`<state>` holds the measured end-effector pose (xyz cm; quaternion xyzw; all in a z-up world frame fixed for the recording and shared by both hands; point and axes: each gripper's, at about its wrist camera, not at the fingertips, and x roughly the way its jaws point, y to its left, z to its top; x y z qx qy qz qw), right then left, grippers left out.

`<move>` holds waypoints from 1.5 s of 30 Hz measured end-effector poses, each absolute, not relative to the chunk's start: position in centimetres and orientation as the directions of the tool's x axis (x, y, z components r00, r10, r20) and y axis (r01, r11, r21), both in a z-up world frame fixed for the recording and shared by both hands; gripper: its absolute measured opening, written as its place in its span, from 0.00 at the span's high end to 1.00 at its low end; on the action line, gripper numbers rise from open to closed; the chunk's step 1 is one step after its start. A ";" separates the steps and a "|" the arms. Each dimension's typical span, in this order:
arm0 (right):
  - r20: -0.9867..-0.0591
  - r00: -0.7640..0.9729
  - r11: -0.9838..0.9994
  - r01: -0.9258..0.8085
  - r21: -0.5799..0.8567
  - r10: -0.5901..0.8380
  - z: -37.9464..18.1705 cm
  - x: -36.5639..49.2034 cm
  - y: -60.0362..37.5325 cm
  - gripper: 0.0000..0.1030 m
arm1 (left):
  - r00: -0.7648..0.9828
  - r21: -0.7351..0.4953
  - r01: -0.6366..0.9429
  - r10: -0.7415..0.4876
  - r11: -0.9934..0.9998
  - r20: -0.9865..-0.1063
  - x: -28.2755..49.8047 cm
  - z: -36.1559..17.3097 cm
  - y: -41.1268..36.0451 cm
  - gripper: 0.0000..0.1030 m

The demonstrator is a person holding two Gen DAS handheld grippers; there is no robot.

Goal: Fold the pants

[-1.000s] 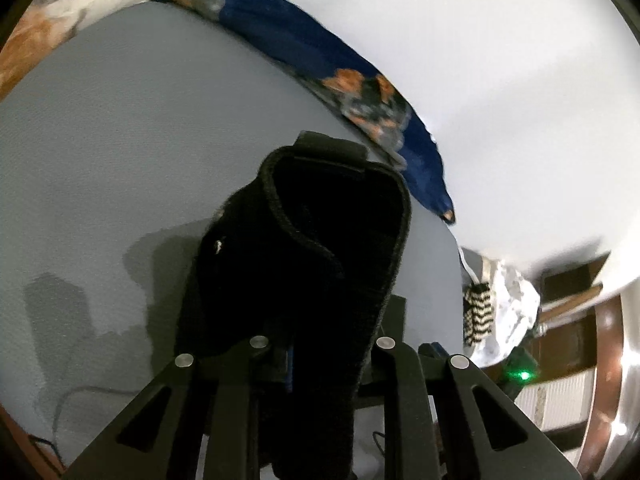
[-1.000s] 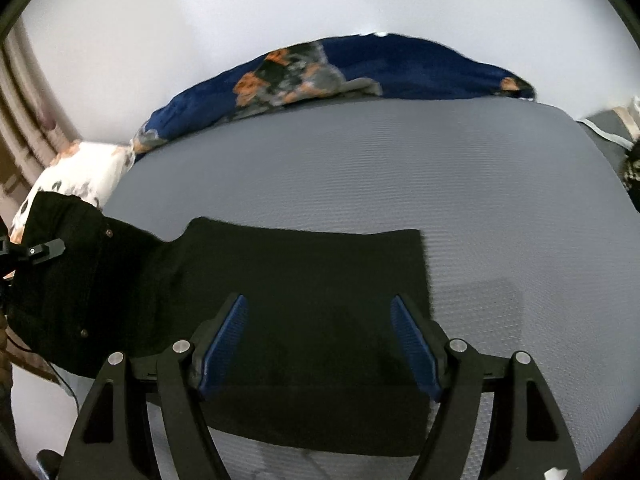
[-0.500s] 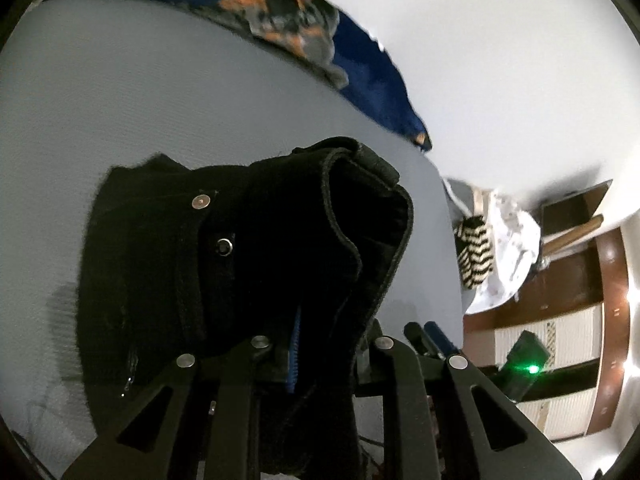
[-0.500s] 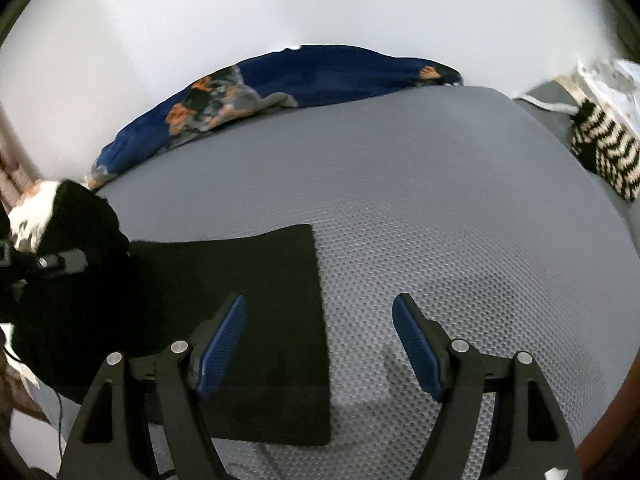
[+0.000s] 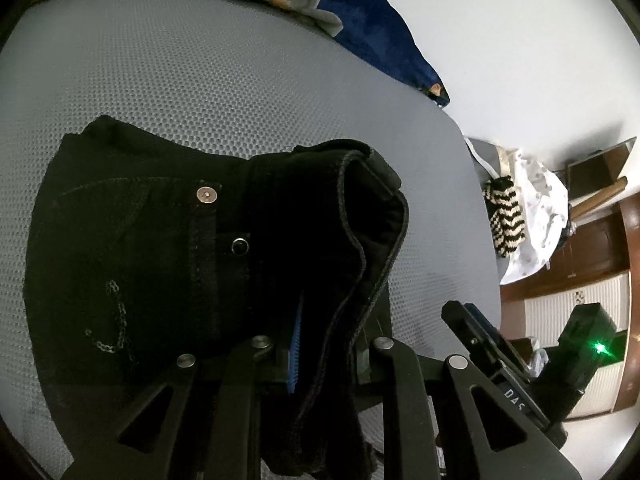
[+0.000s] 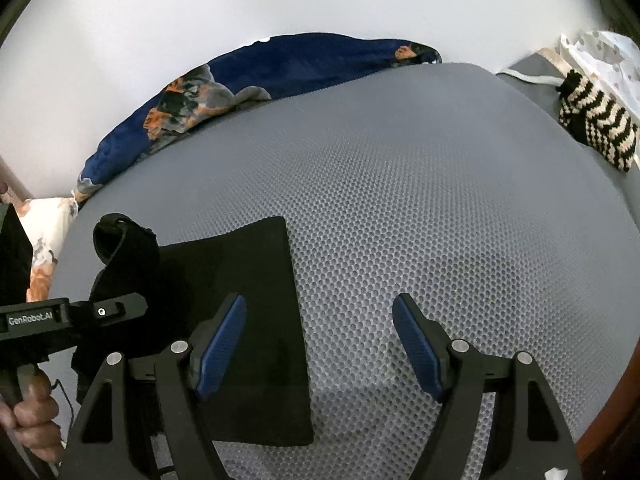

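The black pants (image 5: 132,264) lie folded on the grey mesh mattress (image 5: 200,80). My left gripper (image 5: 324,344) is shut on the pants' waistband, which it holds lifted and bunched above the lower layer. In the right wrist view the pants (image 6: 256,292) lie flat at the lower left, with the left gripper (image 6: 80,316) holding the raised waistband beside them. My right gripper (image 6: 320,340) is open and empty, low over the pants' right edge and the bare mattress (image 6: 440,200).
A blue floral blanket (image 6: 260,72) runs along the mattress's far edge against the white wall. A striped knit item (image 6: 596,128) and white cloth lie off the right side. A floral pillow (image 6: 44,236) sits at the left. Wooden furniture (image 5: 592,240) stands beyond the bed.
My left gripper has carried the waistband over onto the pants and lowered it. My right gripper has swung right, so the pants now sit at its left.
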<state>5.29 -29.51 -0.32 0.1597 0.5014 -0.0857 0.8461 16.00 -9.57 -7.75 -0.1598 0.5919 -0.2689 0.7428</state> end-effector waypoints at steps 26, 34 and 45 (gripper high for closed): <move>-0.755 0.374 0.774 0.134 0.619 0.539 -3.2 7.7 -28.8 0.29 | 0.398 -0.385 0.252 -0.458 0.888 -0.795 13.2 -4.7 -1.2 0.38; -0.723 0.266 0.727 0.105 0.679 0.637 -6.6 10.4 -28.5 0.28 | 0.416 -0.329 0.111 -0.345 0.938 -0.842 13.1 -7.3 3.6 0.38; -0.616 0.288 0.610 0.122 0.783 0.733 -10.1 14.2 -28.5 0.59 | 0.378 -0.340 0.025 -0.324 0.940 -0.867 12.8 -9.6 5.1 0.38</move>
